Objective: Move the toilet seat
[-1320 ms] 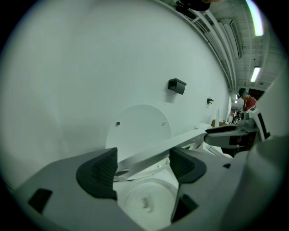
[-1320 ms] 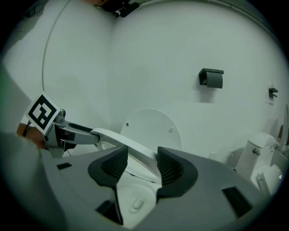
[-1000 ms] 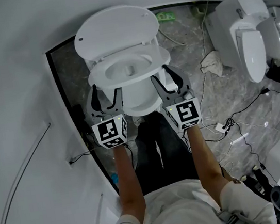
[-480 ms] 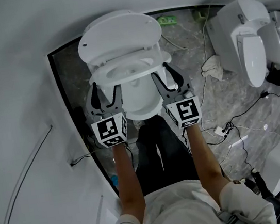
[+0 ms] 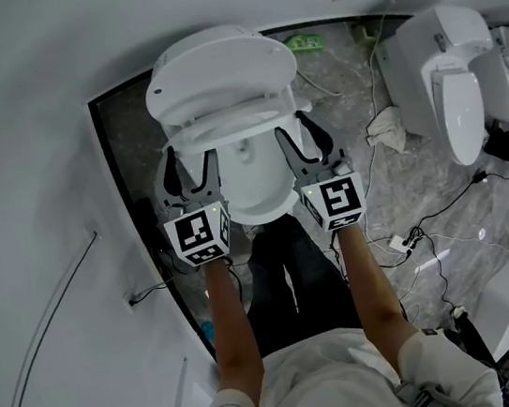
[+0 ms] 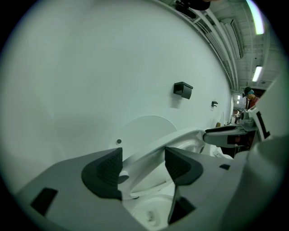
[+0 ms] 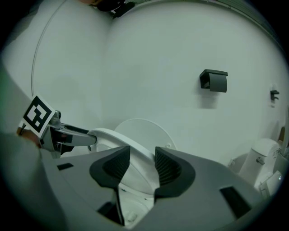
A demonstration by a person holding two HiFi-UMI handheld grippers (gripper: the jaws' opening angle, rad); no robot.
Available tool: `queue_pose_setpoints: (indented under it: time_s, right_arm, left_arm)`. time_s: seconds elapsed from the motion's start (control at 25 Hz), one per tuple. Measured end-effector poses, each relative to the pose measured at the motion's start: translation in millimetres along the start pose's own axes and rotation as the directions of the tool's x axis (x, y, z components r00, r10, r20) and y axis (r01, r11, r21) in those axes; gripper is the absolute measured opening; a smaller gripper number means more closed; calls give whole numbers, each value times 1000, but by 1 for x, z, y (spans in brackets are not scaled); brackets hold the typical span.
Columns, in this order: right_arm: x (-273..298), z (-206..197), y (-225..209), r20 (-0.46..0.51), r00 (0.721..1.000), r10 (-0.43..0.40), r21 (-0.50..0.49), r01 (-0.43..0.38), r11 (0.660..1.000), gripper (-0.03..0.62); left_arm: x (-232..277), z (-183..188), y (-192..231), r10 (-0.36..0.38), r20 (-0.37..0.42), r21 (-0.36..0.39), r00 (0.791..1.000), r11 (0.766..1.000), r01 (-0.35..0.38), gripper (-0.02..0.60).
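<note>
The toilet seat (image 5: 224,128) is lifted off the toilet bowl (image 5: 253,193) and hangs tilted above it, front edge up. It sits between the bowl's rim and the open lid (image 5: 220,65), which stands behind the bowl.

At the bowl's left side the left hand-held gripper (image 5: 190,155) straddles the seat's left band. In the left gripper view its dark ribbed pads (image 6: 108,169) stand wide apart, and the seat (image 6: 149,151) runs slanting across the whole gap, pinched between them. These jaws have just been closing.

At the bowl's right side the right hand-held gripper (image 5: 298,130) has the seat's right band. In the right gripper view its pads (image 7: 167,167) stand closer together and nip the white band (image 7: 135,162). They too have just been closing.

Each gripper view catches the other gripper across the bowl, with the round lid (image 7: 144,131) behind.

Nearer than the bowl, the two marker cubes face up, with bare forearms and dark trousers behind them.

Right of the bowl, on the grey marbled floor (image 5: 402,176), lie a crumpled cloth (image 5: 384,117) and loose cables (image 5: 409,222). A second toilet (image 5: 444,75) stands beyond them.

On the wall behind the bowl hangs a dark holder (image 7: 214,81).
</note>
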State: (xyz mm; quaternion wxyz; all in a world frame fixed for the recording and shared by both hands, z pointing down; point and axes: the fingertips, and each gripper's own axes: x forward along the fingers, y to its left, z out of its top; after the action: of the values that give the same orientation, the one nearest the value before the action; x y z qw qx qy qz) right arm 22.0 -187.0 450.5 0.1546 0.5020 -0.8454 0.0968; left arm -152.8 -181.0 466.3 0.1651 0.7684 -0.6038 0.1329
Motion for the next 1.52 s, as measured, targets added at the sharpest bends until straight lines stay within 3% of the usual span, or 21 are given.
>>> queue_pose_setpoints:
  time_s: [1.52]
  right_arm:
    - [68, 31, -33, 32, 999, -19, -13, 20, 1000, 150]
  left_arm:
    - [63, 35, 31, 30, 42, 15, 999, 999, -31, 261]
